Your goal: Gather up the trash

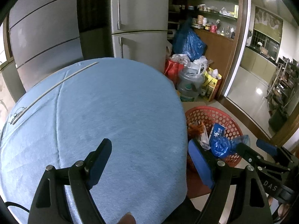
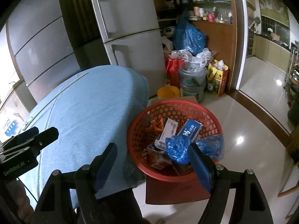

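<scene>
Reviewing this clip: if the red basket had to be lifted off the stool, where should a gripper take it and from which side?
Grip the red basket by its rim, coming from above on the bare far side. The rim is a thin upright edge that open jaws can straddle; the near side is crowded by the blue plastic bag and boxes.

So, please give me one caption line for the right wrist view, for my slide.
Open right claw above a red basket holding boxes and blue plastic, beside a blue-covered table.

basket [image 2: 173, 112] right of table [image 2: 84, 115]; trash [image 2: 175, 143] in it
</scene>
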### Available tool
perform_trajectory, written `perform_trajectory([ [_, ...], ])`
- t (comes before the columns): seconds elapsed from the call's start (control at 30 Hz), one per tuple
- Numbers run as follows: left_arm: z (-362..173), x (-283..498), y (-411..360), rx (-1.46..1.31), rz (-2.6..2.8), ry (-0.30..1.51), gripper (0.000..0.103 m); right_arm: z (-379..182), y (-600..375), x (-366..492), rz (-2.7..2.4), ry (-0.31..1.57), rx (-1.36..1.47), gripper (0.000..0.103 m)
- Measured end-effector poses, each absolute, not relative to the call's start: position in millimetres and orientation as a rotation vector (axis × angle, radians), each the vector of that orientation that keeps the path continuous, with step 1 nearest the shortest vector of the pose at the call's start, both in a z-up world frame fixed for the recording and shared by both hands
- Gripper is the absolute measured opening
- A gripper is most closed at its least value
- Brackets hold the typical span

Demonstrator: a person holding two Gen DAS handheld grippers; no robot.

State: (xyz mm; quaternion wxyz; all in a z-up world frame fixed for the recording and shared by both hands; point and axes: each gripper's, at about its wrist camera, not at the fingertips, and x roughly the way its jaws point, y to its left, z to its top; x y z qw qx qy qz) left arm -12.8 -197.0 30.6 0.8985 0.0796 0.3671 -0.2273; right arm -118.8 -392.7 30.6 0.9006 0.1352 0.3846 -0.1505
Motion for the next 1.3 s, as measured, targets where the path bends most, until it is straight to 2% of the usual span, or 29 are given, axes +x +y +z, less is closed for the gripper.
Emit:
perform_trajectory([
  [1.3, 35.9, -13.2, -198.3, 0.167, -0.479, 0.752, 0.084, 27.8, -393.9, -119.5, -0.316, 0.794, 0.28, 0.081],
])
